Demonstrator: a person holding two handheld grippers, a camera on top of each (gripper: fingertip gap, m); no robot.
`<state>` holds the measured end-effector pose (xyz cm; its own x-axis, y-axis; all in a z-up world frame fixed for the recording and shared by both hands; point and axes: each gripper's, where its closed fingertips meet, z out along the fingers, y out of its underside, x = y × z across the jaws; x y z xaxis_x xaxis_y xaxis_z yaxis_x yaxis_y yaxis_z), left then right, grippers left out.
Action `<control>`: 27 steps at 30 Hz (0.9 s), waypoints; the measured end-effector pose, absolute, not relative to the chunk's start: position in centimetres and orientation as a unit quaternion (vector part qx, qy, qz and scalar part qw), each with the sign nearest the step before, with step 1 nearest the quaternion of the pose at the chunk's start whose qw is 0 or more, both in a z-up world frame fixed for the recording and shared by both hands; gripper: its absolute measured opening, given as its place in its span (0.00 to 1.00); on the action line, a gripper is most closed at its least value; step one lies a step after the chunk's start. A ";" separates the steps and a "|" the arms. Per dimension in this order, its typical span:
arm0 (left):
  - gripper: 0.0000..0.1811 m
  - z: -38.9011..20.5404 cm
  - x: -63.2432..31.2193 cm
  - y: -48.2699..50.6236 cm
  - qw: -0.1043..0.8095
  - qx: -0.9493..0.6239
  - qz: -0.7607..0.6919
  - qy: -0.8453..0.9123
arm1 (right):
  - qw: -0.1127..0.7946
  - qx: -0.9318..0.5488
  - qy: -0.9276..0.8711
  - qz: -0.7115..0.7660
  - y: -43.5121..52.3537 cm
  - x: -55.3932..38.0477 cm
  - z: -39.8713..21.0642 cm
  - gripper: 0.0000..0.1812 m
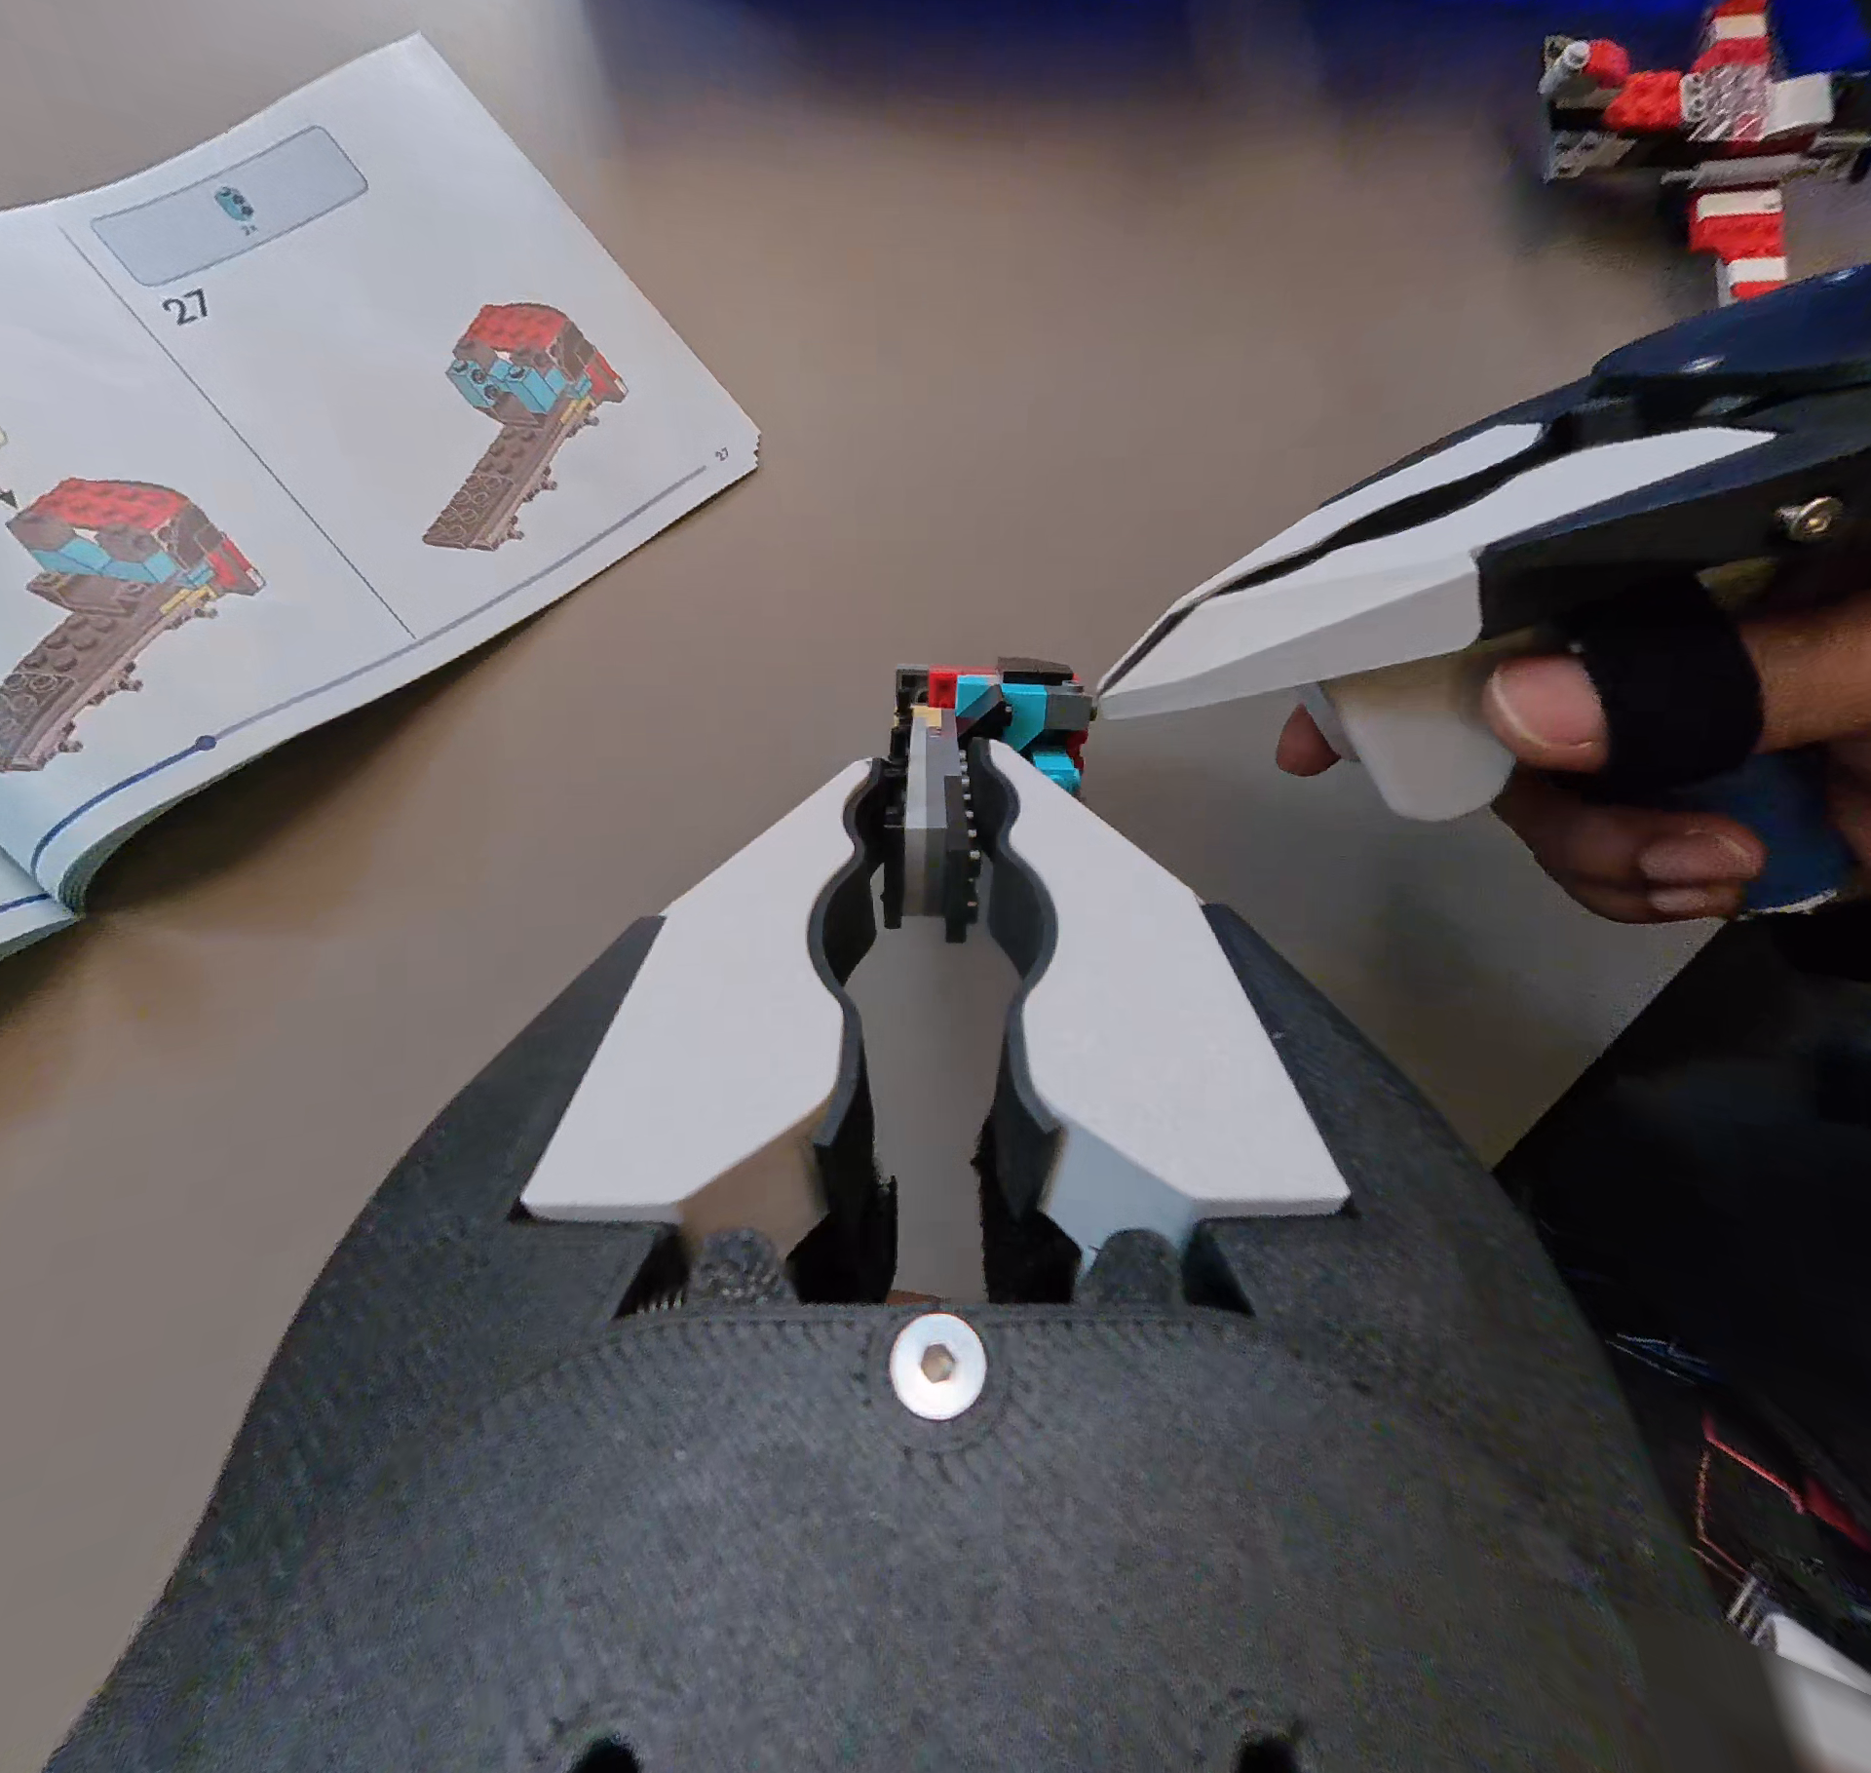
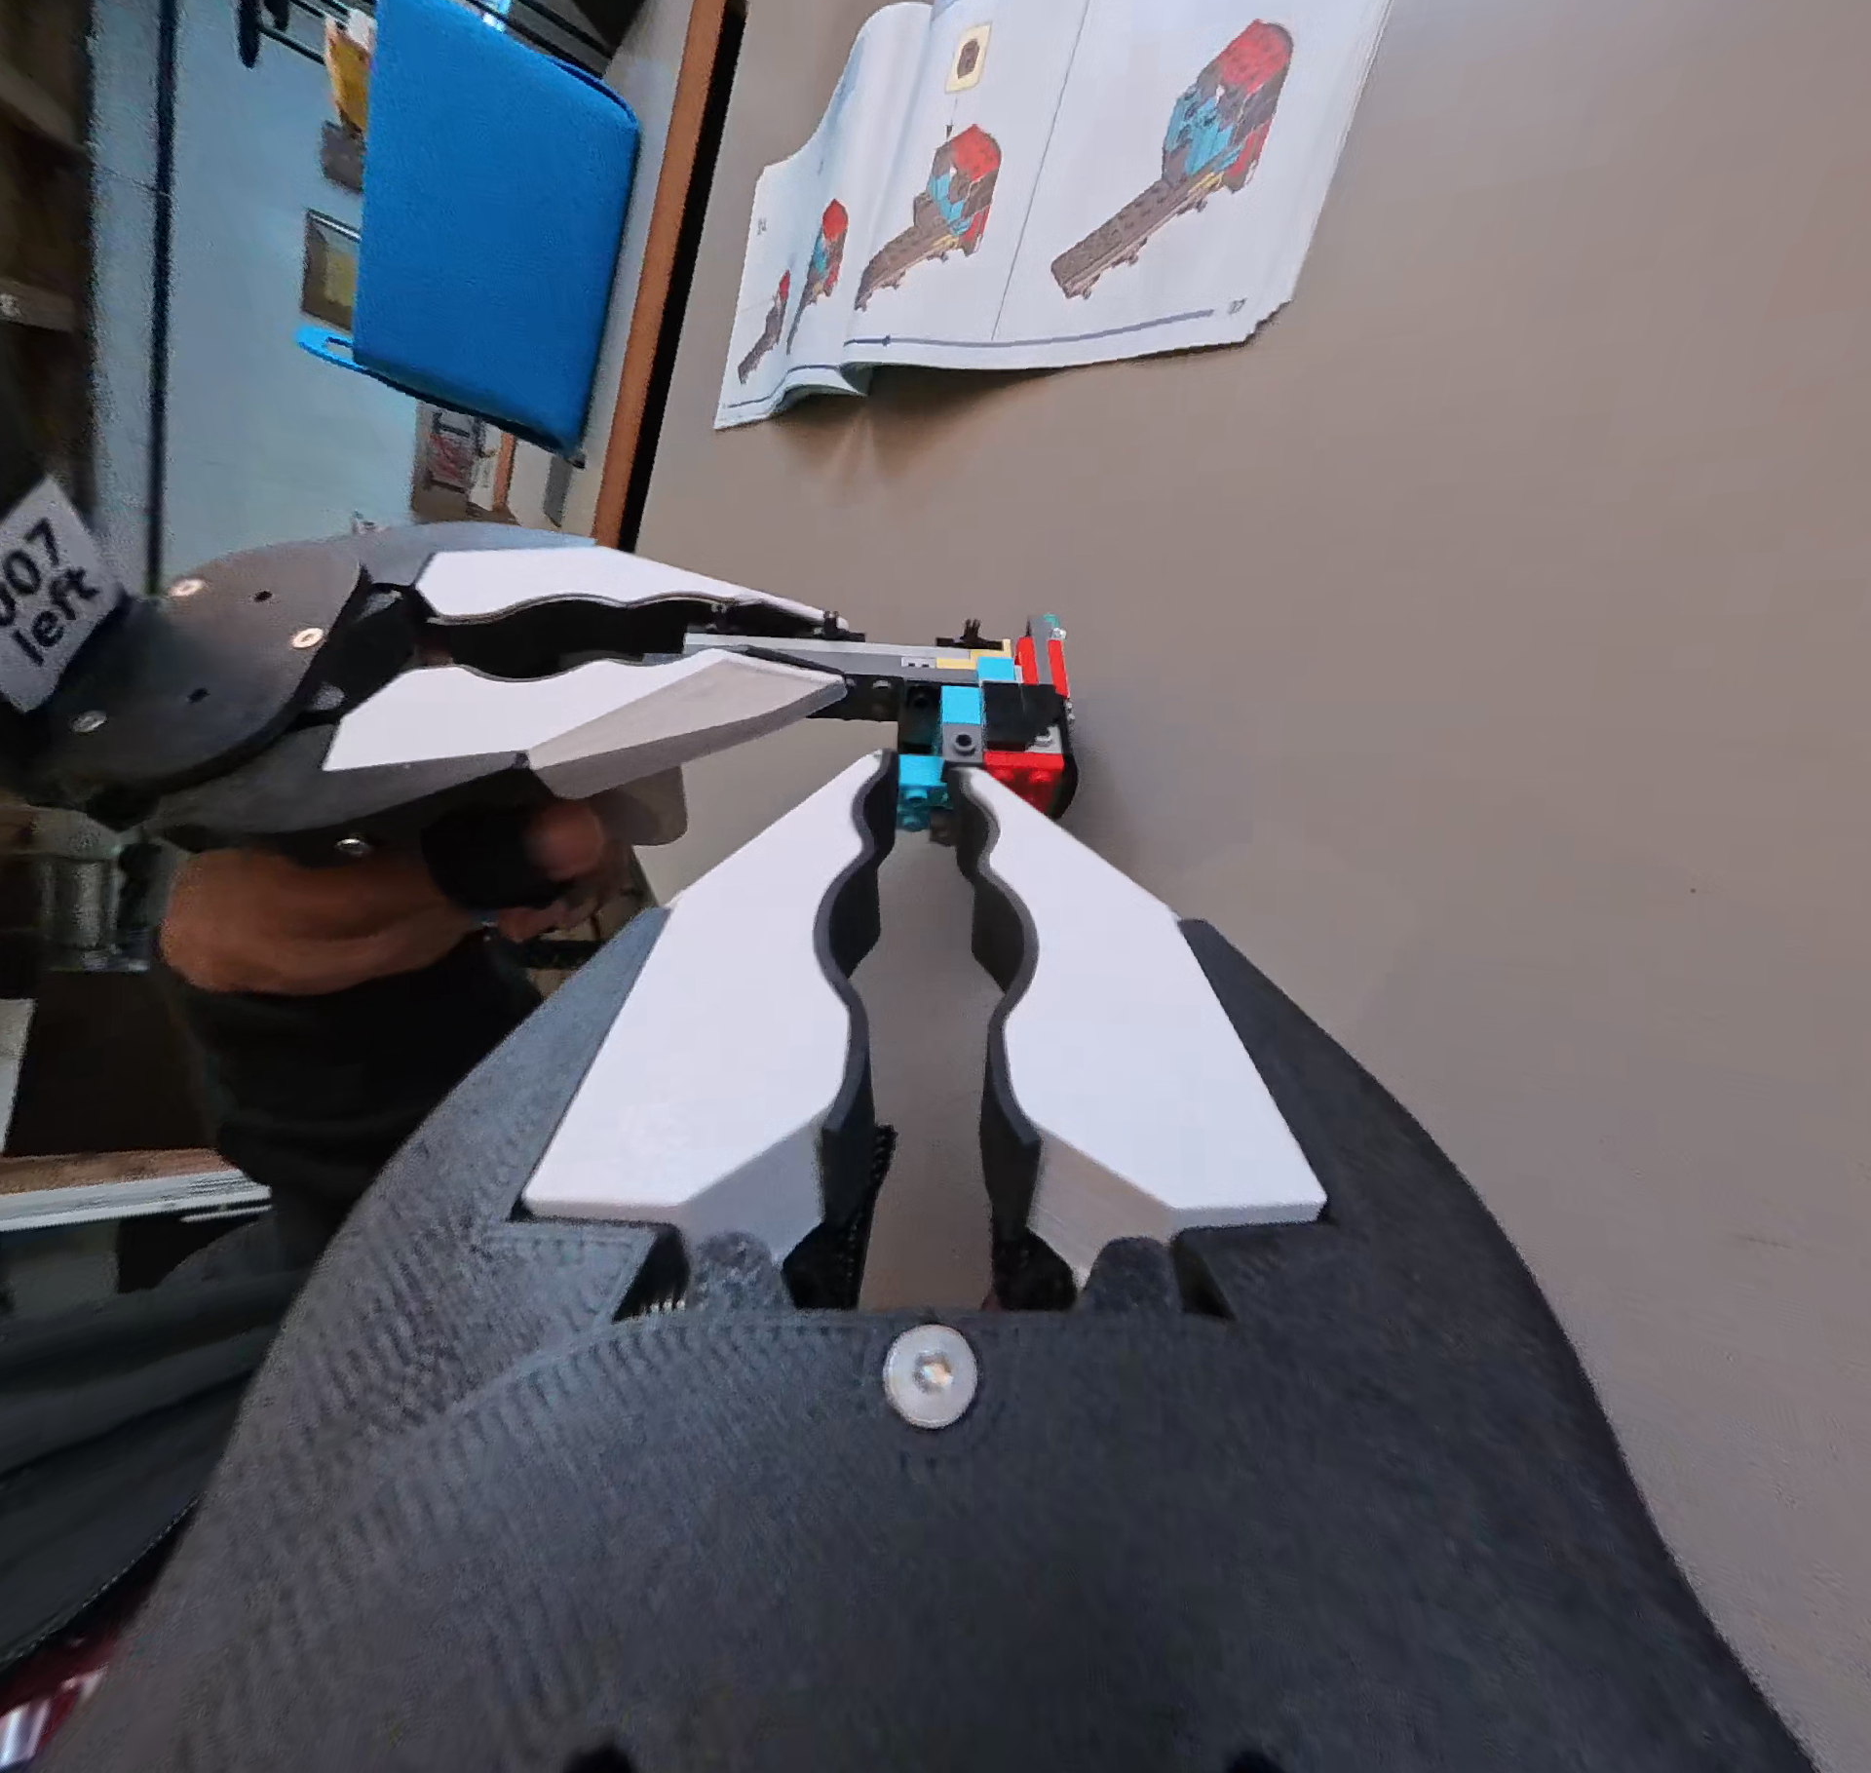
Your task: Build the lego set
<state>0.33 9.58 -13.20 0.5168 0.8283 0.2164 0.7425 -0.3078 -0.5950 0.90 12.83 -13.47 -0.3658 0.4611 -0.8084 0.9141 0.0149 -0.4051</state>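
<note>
Teal piece (image 2: 923, 791) pinched at right tool (image 2: 923, 803) tips; long model (image 1: 937, 818) clamped in left tool (image 1: 937, 783). Press squarely, steadying model.

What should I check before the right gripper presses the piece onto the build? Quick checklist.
1. Left gripper clamped on the long stem of the lego assembly: ok.
2. Right gripper tips at the assembly's teal and grey end: ok.
3. Right gripper actually holding a small piece: cannot tell, tips nearly closed.
4. Assembly's red end resting against the table: cannot tell.
5. Instruction booklet open in view: ok.
6. Finished red and white model away from the work area: ok.
</note>
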 end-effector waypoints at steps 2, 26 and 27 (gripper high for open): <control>0.08 -13.4 0.2 9.6 0.324 -0.808 0.062 -0.487 | 0.241 0.504 0.668 -0.492 13.0 0.8 -13.2 0.06; 0.08 -9.6 -1.0 11.2 0.554 -0.542 -0.213 -0.594 | -0.032 0.117 0.773 -0.623 16.8 -1.3 -10.4 0.39; 0.08 -9.7 -0.8 11.5 0.556 -0.534 -0.221 -0.598 | -0.030 0.098 0.779 -0.618 16.5 -1.1 -10.6 0.40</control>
<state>-0.84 11.48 -9.70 0.1878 0.3918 0.9007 0.8837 0.3328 -0.3290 -1.11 16.53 -10.59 -0.9790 0.1899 -0.0746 0.1159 0.2165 -0.9694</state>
